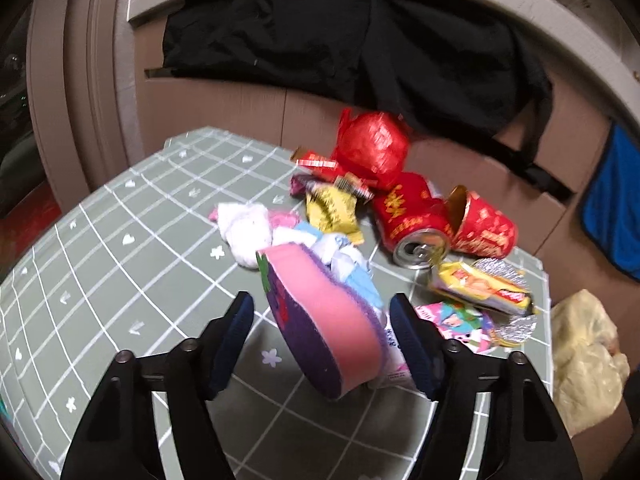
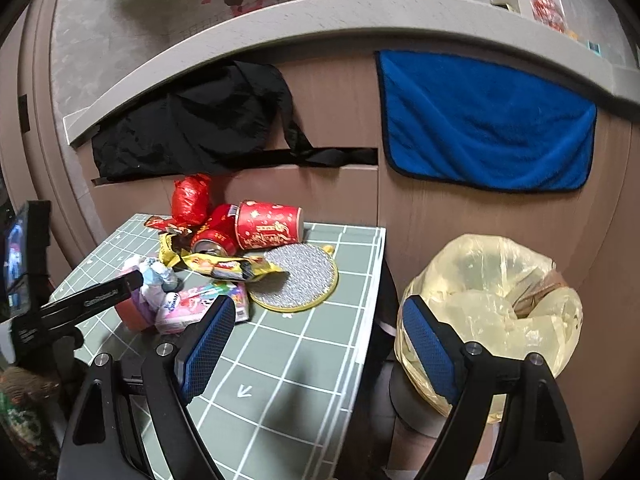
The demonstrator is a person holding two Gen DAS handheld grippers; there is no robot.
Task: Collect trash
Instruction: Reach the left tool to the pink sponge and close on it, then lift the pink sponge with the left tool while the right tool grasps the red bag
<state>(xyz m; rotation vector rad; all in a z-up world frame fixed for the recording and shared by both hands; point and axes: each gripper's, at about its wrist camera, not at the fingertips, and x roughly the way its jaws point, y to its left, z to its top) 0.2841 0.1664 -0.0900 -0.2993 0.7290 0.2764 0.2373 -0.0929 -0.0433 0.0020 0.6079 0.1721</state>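
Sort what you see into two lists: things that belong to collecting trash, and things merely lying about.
Job:
crushed red can
red paper cup
yellow wrapper
red plastic bag
pink sponge
yellow bin bag

Lying about:
blue towel
black cloth

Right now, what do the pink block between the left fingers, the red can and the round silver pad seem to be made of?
Pink block: likely a foam sponge, matte pink with a fuzzy purple scouring layer. Red can: probably thin aluminium, glossy printed side, bare shiny metal top with a drinking opening. Round silver pad: seemingly woven metallic thread, glittery, with a yellow fabric edging; a scourer or a pot holder, hard to tell.
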